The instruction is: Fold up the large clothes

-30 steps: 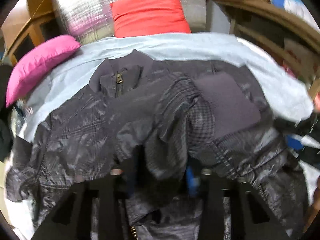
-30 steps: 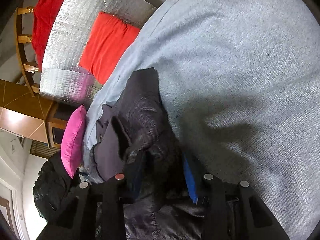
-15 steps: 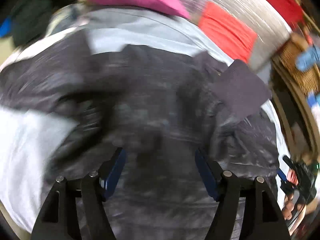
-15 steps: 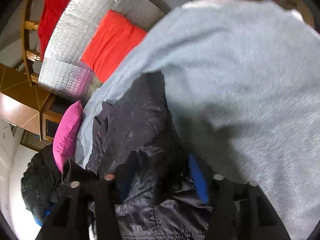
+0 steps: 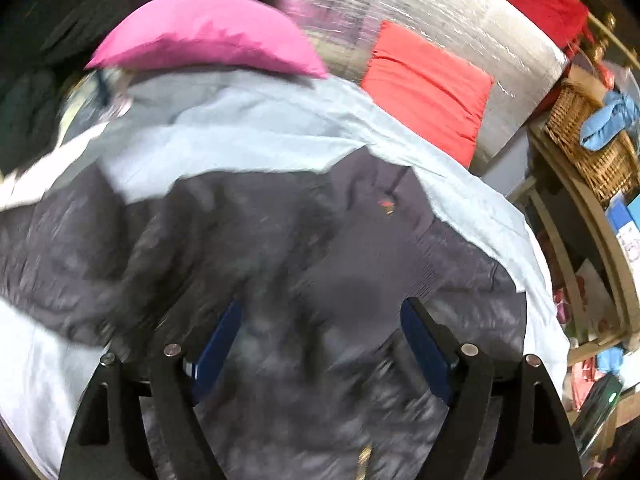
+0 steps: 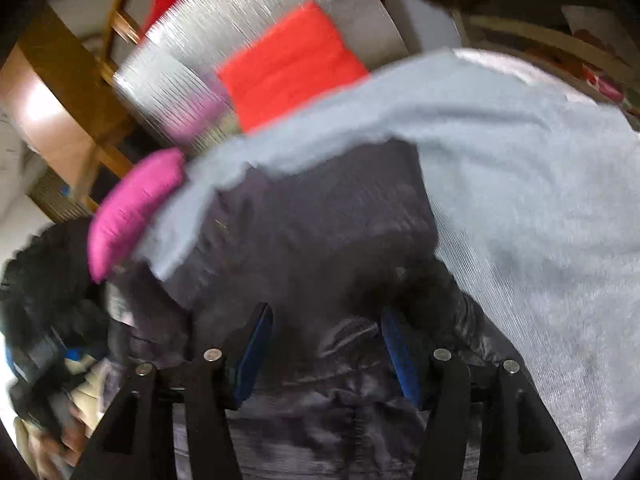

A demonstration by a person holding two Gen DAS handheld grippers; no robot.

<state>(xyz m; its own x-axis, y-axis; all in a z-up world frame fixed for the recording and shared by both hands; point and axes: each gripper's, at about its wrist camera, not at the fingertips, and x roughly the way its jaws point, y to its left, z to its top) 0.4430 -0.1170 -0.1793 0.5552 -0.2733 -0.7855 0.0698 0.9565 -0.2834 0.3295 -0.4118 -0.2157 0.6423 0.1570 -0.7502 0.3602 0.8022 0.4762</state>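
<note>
A large dark shiny jacket [image 5: 280,248] lies spread on a light blue sheet [image 5: 248,136]. My left gripper [image 5: 320,332] is open just above the jacket's middle, its blue-padded fingers [image 5: 420,340] wide apart and empty. In the right wrist view the same jacket [image 6: 320,232] lies on the sheet [image 6: 520,168]. My right gripper [image 6: 326,340] is open over the jacket's rumpled lower part, with nothing between its fingers. Both views are blurred by motion.
A pink cushion [image 5: 208,36] and a red cushion [image 5: 428,88] lean against a silver quilted backrest [image 5: 440,12] at the far side. A wicker basket [image 5: 592,148] and shelves stand at right. Dark clothes [image 6: 44,280] are piled beyond the sheet's left edge.
Both grippers have let go of the jacket cloth and opened. The folded-over part now lies flat on the jacket. Both cameras have swung and pulled back.
</note>
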